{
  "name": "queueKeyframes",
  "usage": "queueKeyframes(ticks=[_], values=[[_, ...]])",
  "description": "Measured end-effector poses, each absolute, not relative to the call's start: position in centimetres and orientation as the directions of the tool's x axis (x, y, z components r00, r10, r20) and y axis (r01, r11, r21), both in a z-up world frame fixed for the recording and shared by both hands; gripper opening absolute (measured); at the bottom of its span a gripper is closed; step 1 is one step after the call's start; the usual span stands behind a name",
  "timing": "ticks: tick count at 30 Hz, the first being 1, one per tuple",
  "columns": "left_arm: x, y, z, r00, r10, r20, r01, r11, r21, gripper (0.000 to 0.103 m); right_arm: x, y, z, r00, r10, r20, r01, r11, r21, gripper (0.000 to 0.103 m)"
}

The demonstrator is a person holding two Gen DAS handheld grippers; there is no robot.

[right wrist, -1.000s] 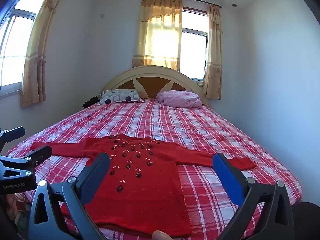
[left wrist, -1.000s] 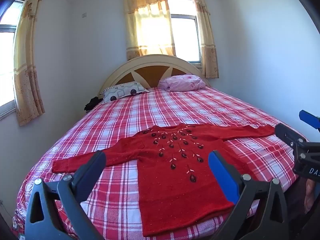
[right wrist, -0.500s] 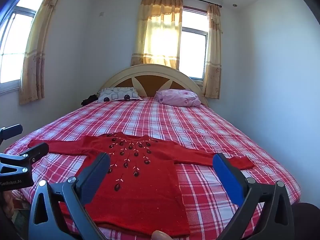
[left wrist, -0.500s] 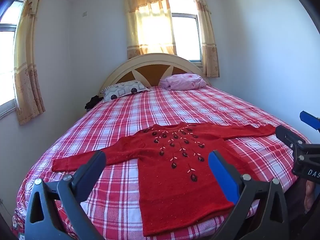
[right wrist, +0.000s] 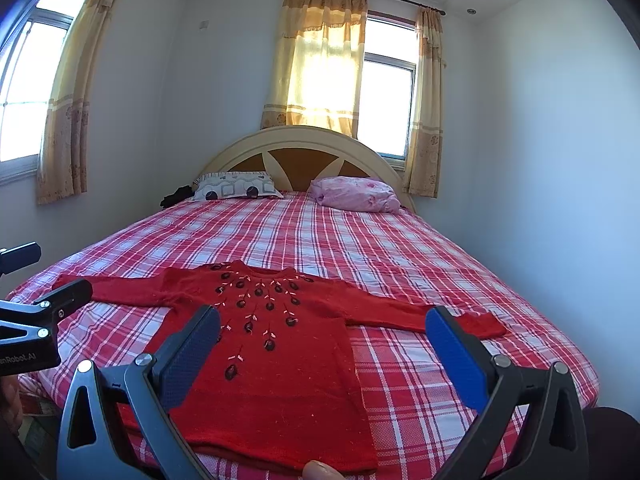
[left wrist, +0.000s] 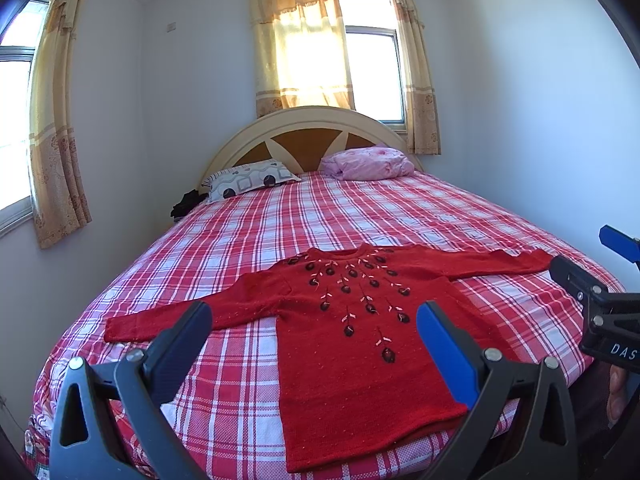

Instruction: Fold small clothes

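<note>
A small red knitted sweater [left wrist: 352, 344] with dark embroidered flowers lies flat and face up near the foot of the bed, both sleeves spread out sideways. The right wrist view shows the same sweater [right wrist: 276, 360], hem nearest me. My left gripper [left wrist: 316, 340] hovers open above its lower left part, nothing between the fingers. My right gripper [right wrist: 324, 344] is open too, held over the sweater's lower right side. Neither touches the cloth. Each gripper shows at the edge of the other's view.
The bed carries a red and white checked sheet [left wrist: 360, 216]. A patterned pillow [left wrist: 252, 182] and a pink bundle [left wrist: 368, 164] lie by the headboard [left wrist: 312, 136]. Walls stand close on both sides. A fingertip [right wrist: 320, 471] shows at the bottom edge.
Both grippers have drifted slightly, so the sweater sits a touch differently in view. The sweater itself has not moved and both grippers stay open.
</note>
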State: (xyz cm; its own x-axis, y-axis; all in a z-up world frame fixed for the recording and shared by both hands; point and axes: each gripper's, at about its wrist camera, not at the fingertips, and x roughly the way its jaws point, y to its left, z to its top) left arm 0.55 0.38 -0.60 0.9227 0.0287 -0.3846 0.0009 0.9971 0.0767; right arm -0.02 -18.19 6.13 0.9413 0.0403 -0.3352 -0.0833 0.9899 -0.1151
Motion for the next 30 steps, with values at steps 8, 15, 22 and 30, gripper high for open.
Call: queueKeyframes(ticks=[8, 15, 22, 30], values=[[0.58, 0.44, -0.64, 0.923, 0.027, -0.385, 0.004, 0.997, 0.077, 0.103, 0.05, -18.14, 6.20, 0.941, 0.039, -0.337, -0.083, 0.990, -0.116, 0.102], [0.62, 0.48, -0.75, 0.922, 0.027, -0.387, 0.003, 0.997, 0.075, 0.103, 0.10, -18.15, 6.17, 0.940, 0.038, -0.339, -0.082, 0.990, -0.116, 0.102], [0.67, 0.49, -0.92, 0.921, 0.027, -0.388, 0.003, 0.997, 0.074, 0.103, 0.27, -18.09, 6.15, 0.937, 0.037, -0.347, -0.084, 0.989, -0.121, 0.102], [0.71, 0.51, -1.08, 0.920, 0.029, -0.390, 0.000, 0.997, 0.075, 0.103, 0.40, -17.96, 6.18, 0.936, 0.038, -0.350, -0.085, 0.989, -0.121, 0.102]])
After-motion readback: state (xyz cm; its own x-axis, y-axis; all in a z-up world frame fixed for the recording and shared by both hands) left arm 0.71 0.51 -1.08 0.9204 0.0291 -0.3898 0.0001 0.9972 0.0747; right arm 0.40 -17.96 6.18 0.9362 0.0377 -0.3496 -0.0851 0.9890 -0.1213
